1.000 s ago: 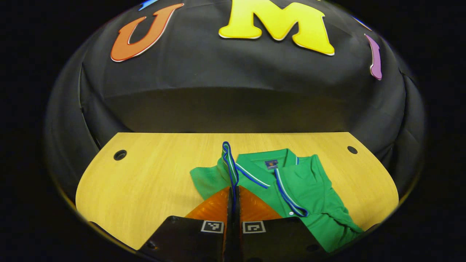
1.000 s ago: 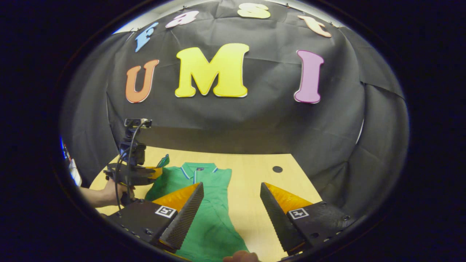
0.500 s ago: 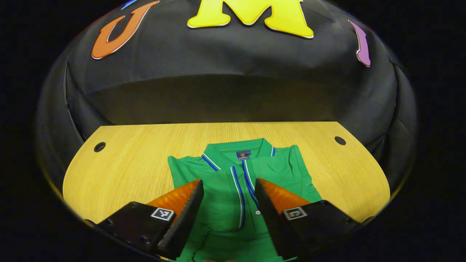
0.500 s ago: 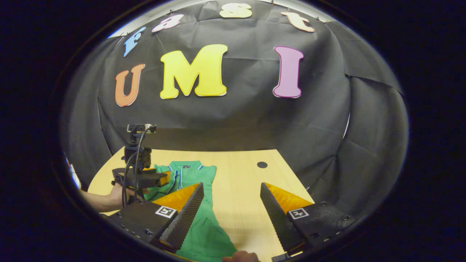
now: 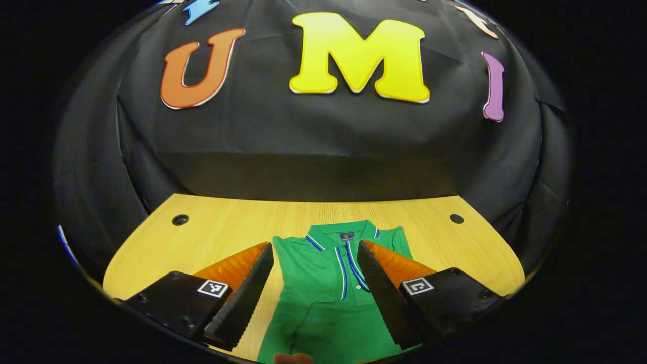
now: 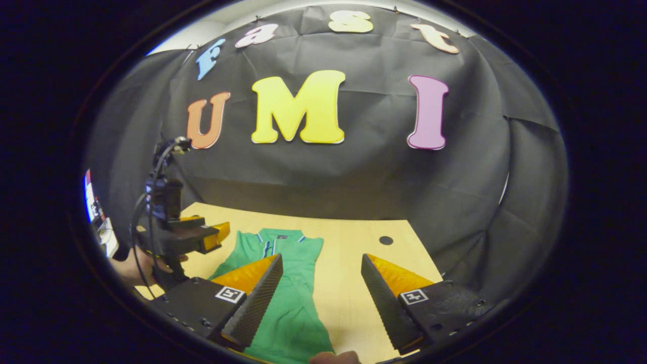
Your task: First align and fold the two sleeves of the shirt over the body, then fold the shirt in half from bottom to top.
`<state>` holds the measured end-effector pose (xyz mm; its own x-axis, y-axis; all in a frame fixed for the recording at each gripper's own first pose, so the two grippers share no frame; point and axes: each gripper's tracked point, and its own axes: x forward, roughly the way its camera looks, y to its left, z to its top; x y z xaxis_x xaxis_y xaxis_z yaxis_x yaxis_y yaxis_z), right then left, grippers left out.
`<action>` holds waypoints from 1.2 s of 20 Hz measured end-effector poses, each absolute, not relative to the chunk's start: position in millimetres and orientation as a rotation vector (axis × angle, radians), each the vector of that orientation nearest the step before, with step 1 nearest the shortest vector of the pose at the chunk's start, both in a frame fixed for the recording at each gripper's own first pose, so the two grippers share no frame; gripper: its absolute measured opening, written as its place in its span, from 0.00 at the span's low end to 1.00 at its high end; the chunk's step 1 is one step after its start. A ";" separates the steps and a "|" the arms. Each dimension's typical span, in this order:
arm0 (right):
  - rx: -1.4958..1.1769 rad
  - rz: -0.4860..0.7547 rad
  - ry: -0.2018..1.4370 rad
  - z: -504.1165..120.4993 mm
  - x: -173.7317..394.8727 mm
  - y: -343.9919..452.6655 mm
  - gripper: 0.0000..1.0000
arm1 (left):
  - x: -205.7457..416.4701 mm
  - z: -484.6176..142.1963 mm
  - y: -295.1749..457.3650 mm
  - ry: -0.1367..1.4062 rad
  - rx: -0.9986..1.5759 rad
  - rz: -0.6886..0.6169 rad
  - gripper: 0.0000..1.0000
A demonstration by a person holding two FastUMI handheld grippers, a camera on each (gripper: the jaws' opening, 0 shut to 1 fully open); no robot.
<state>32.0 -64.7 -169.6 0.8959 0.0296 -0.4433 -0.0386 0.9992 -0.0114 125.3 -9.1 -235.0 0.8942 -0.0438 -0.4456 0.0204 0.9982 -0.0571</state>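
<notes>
Well, the shirt (image 5: 323, 283) lay flat on the table (image 5: 212, 227), collar toward the wall, both sleeves already folded in over the body so it made a long narrow strip. In the left gripper view the left gripper (image 5: 316, 298) hung above it with its fingers spread wide apart, nothing between them; the placket and collar showed in the gap. In the right gripper view the right gripper (image 6: 321, 308) was likewise wide open and empty, held over the shirt's (image 6: 283, 303) lower right side and the bare table (image 6: 354, 253) beside it. Farther off in that view a hand (image 6: 136, 265) held the left gripper (image 6: 210, 237) up just to the left of the shirt's shoulder, clear of the cloth. A fingertip (image 6: 333, 358) poked in at the bottom edge.
</notes>
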 end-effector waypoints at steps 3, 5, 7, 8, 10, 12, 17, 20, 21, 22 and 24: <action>-0.035 0.091 0.475 -174.8 19.2 -57.4 0.98 | 76.3 -206.5 12.2 0.433 -0.056 -0.017 1.00; -0.059 0.110 0.488 -182.3 9.2 -57.4 0.95 | 46.8 -192.9 21.1 0.410 -0.064 -0.012 1.00; -0.069 0.119 0.511 -191.4 0.7 -59.6 0.95 | 12.9 -191.9 32.1 0.428 -0.041 -0.001 1.00; -0.078 0.111 0.534 -199.7 -5.5 -66.2 0.96 | -2.1 -195.4 35.2 0.444 -0.040 -0.004 1.00; -0.091 0.093 0.587 -217.4 -18.6 -79.8 0.96 | -30.3 -208.9 39.8 0.497 -0.040 -0.014 1.00; -0.107 0.093 0.644 -235.6 -35.4 -88.8 0.96 | -57.3 -232.1 42.7 0.572 -0.026 -0.039 1.00; -0.155 0.098 0.780 -274.2 -78.2 -107.3 0.96 | -114.1 -286.3 48.4 0.761 -0.005 -0.112 1.00; -0.188 0.124 0.868 -308.2 -101.2 -108.5 0.96 | -141.2 -332.0 47.4 0.877 -0.015 -0.138 1.00; -0.195 0.129 0.910 -321.9 -109.8 -108.6 0.96 | -153.8 -348.0 48.7 0.921 -0.015 -0.144 1.00; -0.196 0.137 0.942 -333.9 -117.6 -108.4 0.96 | -167.4 -362.2 46.8 0.973 -0.023 -0.155 1.00; -0.204 0.154 1.010 -356.9 -129.3 -108.5 0.96 | -189.7 -380.3 46.1 1.063 -0.054 -0.153 1.00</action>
